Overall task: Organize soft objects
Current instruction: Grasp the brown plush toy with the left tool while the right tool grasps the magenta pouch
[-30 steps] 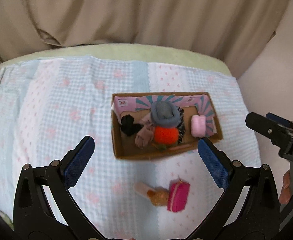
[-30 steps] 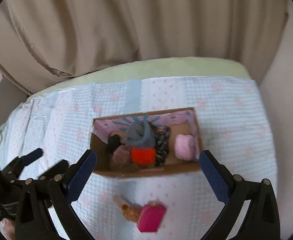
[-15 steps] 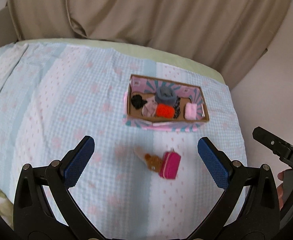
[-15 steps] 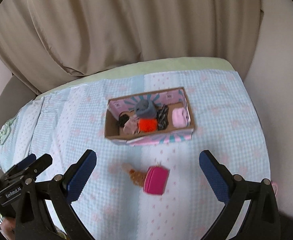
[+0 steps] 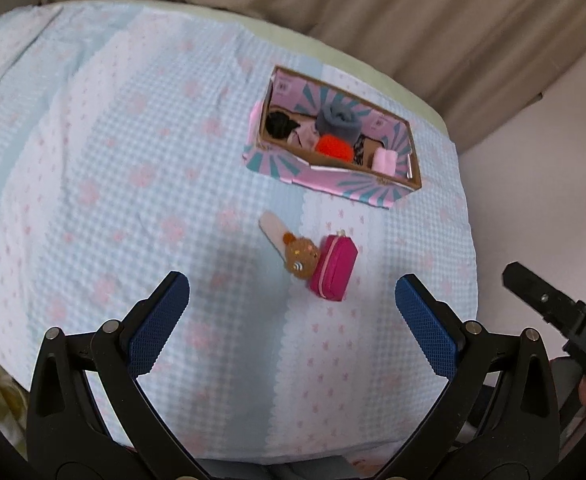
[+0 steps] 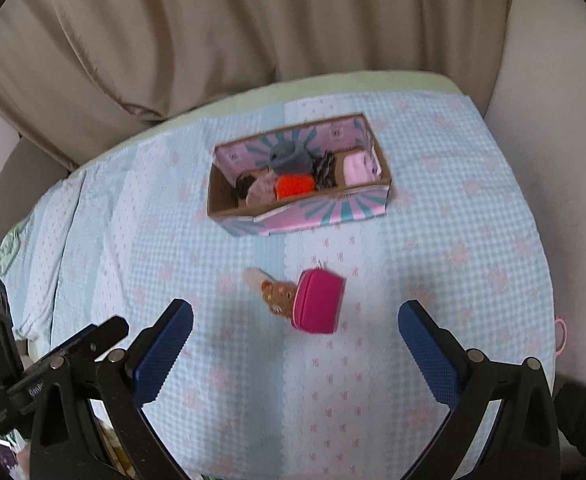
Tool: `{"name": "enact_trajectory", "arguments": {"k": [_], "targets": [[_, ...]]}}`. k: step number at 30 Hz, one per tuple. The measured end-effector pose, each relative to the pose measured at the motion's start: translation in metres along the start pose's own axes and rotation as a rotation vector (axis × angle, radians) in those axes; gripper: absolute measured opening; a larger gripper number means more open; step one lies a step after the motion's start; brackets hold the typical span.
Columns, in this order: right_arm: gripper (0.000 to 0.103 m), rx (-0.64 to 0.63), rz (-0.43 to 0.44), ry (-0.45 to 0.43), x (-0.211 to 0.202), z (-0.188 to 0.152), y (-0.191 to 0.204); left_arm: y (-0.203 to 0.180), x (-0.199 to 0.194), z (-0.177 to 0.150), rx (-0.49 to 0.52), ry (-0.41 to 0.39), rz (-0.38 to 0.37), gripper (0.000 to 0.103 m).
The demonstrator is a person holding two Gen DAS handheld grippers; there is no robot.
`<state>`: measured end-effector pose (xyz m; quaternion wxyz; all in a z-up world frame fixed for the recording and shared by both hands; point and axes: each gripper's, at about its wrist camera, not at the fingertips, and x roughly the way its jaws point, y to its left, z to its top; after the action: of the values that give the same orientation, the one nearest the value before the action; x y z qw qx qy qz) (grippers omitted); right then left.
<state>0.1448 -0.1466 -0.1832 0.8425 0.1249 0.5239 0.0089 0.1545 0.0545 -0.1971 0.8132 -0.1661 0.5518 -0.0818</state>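
A pink and teal cardboard box (image 5: 345, 182) (image 6: 313, 214) sits on the blue checked cloth and holds several soft items: grey, orange, black, beige and pale pink. In front of it lie a magenta pouch (image 5: 333, 267) (image 6: 317, 300) and a brown bear-face piece with a pale strap (image 5: 299, 257) (image 6: 277, 294), touching each other. My left gripper (image 5: 292, 316) is open and empty, held above the cloth nearer than the pouch. My right gripper (image 6: 295, 350) is open and empty, also nearer than the pouch.
Beige curtains (image 6: 253, 32) hang behind the bed. The cloth's right edge (image 5: 469, 240) drops off to a pale floor. The right gripper's body (image 5: 561, 320) shows at the right of the left wrist view; the left gripper's body (image 6: 53, 364) at the left of the right wrist view.
Both grippers have pulled back and up from the box, so the box looks smaller and farther. The pouch and bear piece now lie between the fingertips. Both stay open.
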Motion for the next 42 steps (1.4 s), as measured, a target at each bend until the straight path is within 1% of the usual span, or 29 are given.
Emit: {"name": "enact_trajectory", "arguments": {"k": [4,8,15,18,19,21,25,28,29,31,32,33,35,38,39,40,42], "targets": [[0.102,0.021,0.037,0.056,0.023,0.002,-0.007,-0.003,0.025,-0.003,-0.013,0.048,0.002,0.103],[0.102,0.043,0.043,0.113,0.053,0.013,-0.013,-0.009,0.057,-0.003,-0.029,0.092,-0.005,0.102],[0.102,0.115,0.01,0.211,0.12,0.036,-0.029,-0.015,0.128,0.002,-0.079,0.184,0.008,0.101],[0.101,0.151,-0.001,0.264,0.155,0.04,-0.035,-0.012,0.161,0.003,-0.139,0.205,0.019,0.099],[0.099,0.167,0.001,0.281,0.167,0.04,-0.037,-0.01,0.17,0.003,-0.156,0.207,0.027,0.098],[0.095,0.204,0.001,0.327,0.195,0.039,-0.04,-0.008,0.188,0.004,-0.188,0.208,0.042,0.088],[0.086,0.247,-0.018,0.395,0.239,0.037,-0.042,-0.009,0.225,0.005,-0.223,0.224,0.033,0.086],[0.083,0.29,-0.041,0.449,0.27,0.035,-0.045,-0.011,0.244,0.009,-0.214,0.227,0.049,0.085],[0.083,0.308,-0.049,0.467,0.278,0.035,-0.047,-0.011,0.252,0.009,-0.213,0.236,0.056,0.084],[0.077,0.335,-0.07,0.504,0.294,0.033,-0.05,-0.012,0.265,0.01,-0.218,0.251,0.073,0.081],[0.076,0.353,-0.072,0.527,0.302,0.032,-0.052,-0.011,0.271,0.01,-0.224,0.261,0.078,0.078],[0.076,0.368,-0.076,0.545,0.308,0.031,-0.053,-0.011,0.277,0.01,-0.231,0.27,0.078,0.077],[0.076,0.368,-0.116,0.566,0.317,0.03,-0.054,-0.011,0.285,0.009,-0.233,0.28,0.088,0.075],[0.075,0.366,-0.138,0.592,0.326,0.026,-0.055,-0.015,0.297,0.005,-0.216,0.301,0.114,0.069],[0.074,0.372,-0.142,0.603,0.328,0.024,-0.056,-0.017,0.301,0.004,-0.212,0.312,0.122,0.068],[0.069,0.382,-0.143,0.615,0.331,0.021,-0.058,-0.019,0.306,0.001,-0.208,0.325,0.13,0.068],[0.064,0.404,-0.134,0.631,0.334,0.014,-0.064,-0.021,0.312,-0.002,-0.207,0.34,0.131,0.056]]}}
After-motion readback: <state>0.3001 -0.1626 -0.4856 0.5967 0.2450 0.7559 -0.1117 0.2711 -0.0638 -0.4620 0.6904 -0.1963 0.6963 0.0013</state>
